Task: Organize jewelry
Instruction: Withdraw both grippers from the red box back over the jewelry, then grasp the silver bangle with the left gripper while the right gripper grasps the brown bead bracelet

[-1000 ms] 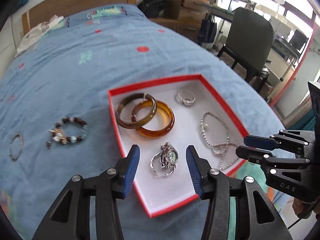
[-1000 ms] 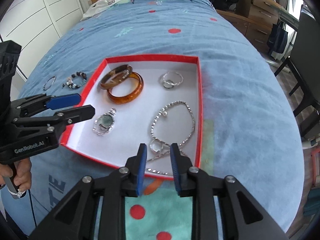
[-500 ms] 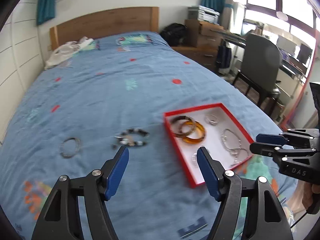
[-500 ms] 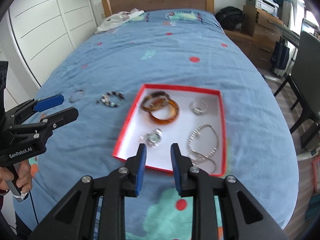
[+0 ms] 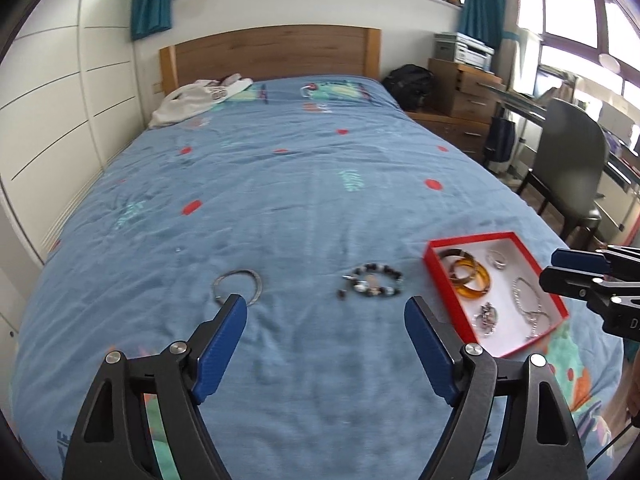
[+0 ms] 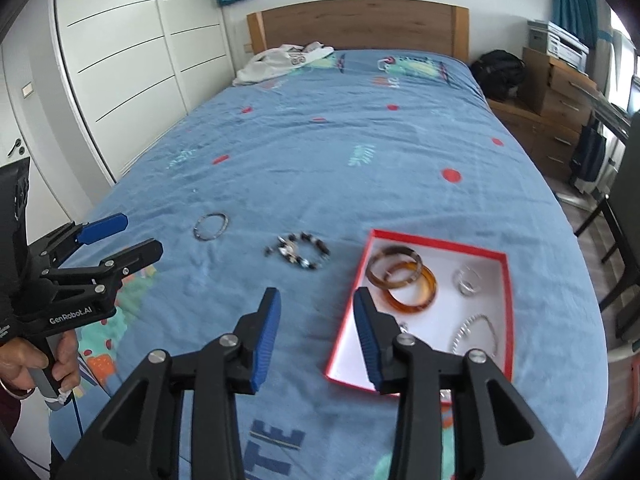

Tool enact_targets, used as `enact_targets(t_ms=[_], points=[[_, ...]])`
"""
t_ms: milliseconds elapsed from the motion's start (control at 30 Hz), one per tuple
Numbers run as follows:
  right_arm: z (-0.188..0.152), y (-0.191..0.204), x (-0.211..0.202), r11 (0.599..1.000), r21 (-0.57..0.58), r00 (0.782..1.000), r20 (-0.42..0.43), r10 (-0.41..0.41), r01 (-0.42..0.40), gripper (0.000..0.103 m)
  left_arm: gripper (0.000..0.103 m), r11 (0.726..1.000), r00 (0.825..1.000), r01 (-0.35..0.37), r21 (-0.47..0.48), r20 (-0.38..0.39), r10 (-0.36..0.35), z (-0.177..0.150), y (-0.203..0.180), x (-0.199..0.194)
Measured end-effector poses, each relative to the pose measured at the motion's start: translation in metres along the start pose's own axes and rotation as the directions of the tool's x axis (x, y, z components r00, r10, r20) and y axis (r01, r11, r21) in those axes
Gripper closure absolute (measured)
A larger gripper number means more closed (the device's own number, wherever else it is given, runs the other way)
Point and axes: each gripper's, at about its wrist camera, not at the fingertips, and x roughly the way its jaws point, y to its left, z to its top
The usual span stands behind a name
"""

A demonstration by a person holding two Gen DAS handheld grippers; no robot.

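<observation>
Beaded bracelet (image 5: 372, 280) lies between bangle (image 5: 237, 286), box (image 5: 438, 286)

Both wrist views high above bed (image 5: 304, 200), facing headboard (image 6: 360, 24), sharing red tray (image 6: 508, 304)

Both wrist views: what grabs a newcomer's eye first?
The red tray near the foot of the blue bedspread, holding two amber-brown bangles, silver chains and a watch. To its left, loose on the cover, lie a beaded bracelet and, farther left, a thin metal bangle. Both the left gripper and the right gripper hang open and empty above the bed.
</observation>
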Motion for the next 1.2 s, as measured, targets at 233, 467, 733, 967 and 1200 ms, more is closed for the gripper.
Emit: enact_targets(t_ms=[233,467,733,967,1200], points=[[0.013,0.015,0.021,1.000,-0.020,1.000,0.000,0.021,-0.020,0.062,0.015,0.999,0.999,-0.044,-0.017,-0.023,0.044,-0.002,0.025,0.014],[0.021,0.022,0.065,0.999,-0.003,0.999,-0.023,0.046,-0.047,0.047,0.007,0.996,0.994,-0.070,-0.054,-0.084,0.066,-0.007,0.055,0.055],[0.018,0.017,0.146,0.995,0.094,0.994,-0.107,0.025,-0.015,0.042,0.004,0.983,0.983,-0.103,-0.153,-0.166,0.077,-0.024,0.105,0.110],[0.016,0.009,0.200,0.986,0.164,0.987,-0.158,-0.008,0.034,0.038,0.002,0.978,0.977,-0.103,-0.183,-0.205,0.064,-0.029,0.132,0.151],[0.020,0.002,0.232,0.978,0.195,0.983,-0.182,-0.034,0.070,0.033,0.002,0.981,0.975,-0.073,-0.179,-0.222,0.032,-0.023,0.134,0.185]])
